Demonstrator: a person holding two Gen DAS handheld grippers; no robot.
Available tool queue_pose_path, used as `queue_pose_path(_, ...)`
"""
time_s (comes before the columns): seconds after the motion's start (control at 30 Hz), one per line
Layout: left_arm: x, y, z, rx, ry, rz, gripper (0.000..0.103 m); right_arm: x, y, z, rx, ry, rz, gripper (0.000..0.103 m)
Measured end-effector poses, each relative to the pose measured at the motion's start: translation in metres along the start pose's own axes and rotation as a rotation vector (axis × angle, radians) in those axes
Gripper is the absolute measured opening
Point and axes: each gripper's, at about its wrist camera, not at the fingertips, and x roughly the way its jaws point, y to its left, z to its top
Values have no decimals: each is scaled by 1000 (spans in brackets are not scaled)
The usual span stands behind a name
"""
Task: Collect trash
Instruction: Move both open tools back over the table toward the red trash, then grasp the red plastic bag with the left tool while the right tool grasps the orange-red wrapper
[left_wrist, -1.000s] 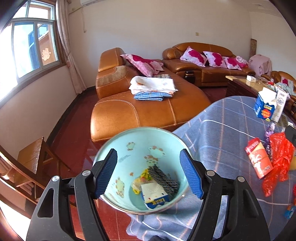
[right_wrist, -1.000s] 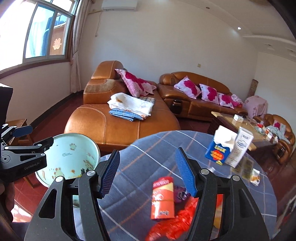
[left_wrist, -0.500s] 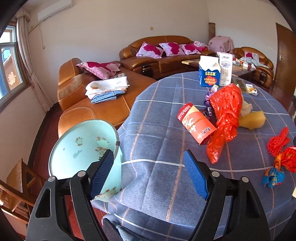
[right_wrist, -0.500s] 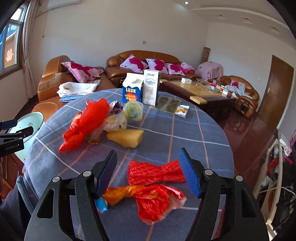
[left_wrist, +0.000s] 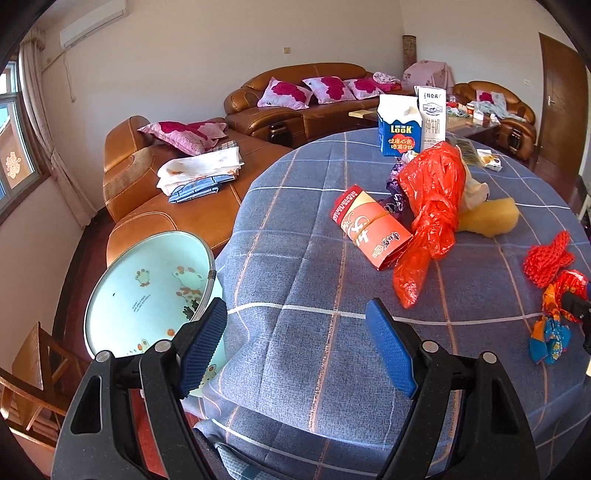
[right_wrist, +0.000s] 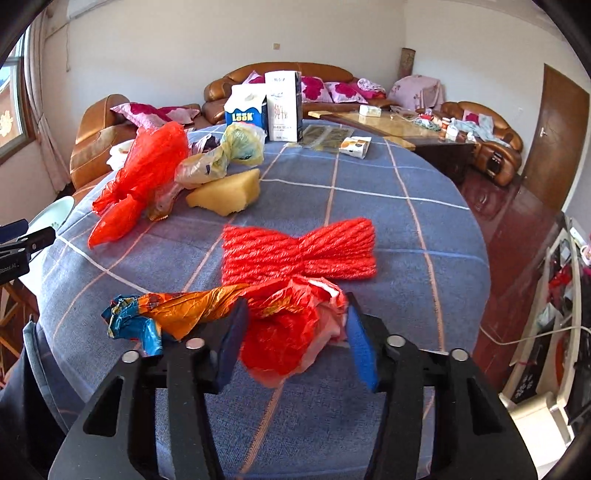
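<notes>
Since the trash must end in the basin (left_wrist: 147, 291) that sits below the table's left edge, the step in hand looks like the pickup of the crumpled red wrapper (right_wrist: 291, 332), and the table (left_wrist: 314, 350) serves as the landmark for everything else. Off that left edge the left tool (left_wrist: 295, 347) hovers over the near cloth, released and empty, its blue pads spread wide with only tablecloth between them; it points across the table toward the red packet (left_wrist: 373, 229) and the red plastic bag (left_wrist: 432, 206) lying mid-table, so it seems ready for the next item. At the table's near right edge the right tool (right_wrist: 291, 341) sits low and level, its pads flanking the wrapper but not visibly pressing it, so I judge it unclenched and about to close. Closing on the bulky red middle, not the twisted orange-and-blue tail, should hold best; the red yarn bundle (right_wrist: 299, 251) just behind must stay clear.
</notes>
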Motion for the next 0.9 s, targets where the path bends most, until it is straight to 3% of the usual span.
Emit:
queue_pose_path(0.17, -4, 0, 0, 0, -7, -11, 76, -7, 5, -1, -21, 0, 35, 19)
queue_pose_path(0.3, -9, 1, 3, -1, -27, -25, 76, -18, 10, 2, -25, -28, 65, 11)
queue_pose_path(0.6, -19, -15, 29, 17, -97, -80, 76, -46, 2, 31, 27, -158, 39, 10)
queue_pose_path(0.77, -17, -49, 42, 78, -154, -126, 76, -37, -12, 51, 82, -192, -40, 10)
queue_pose_path(0.9, 0, -76, 46, 118, -149, -155, 76, -26, -21, 57, 121, -194, -70, 10)
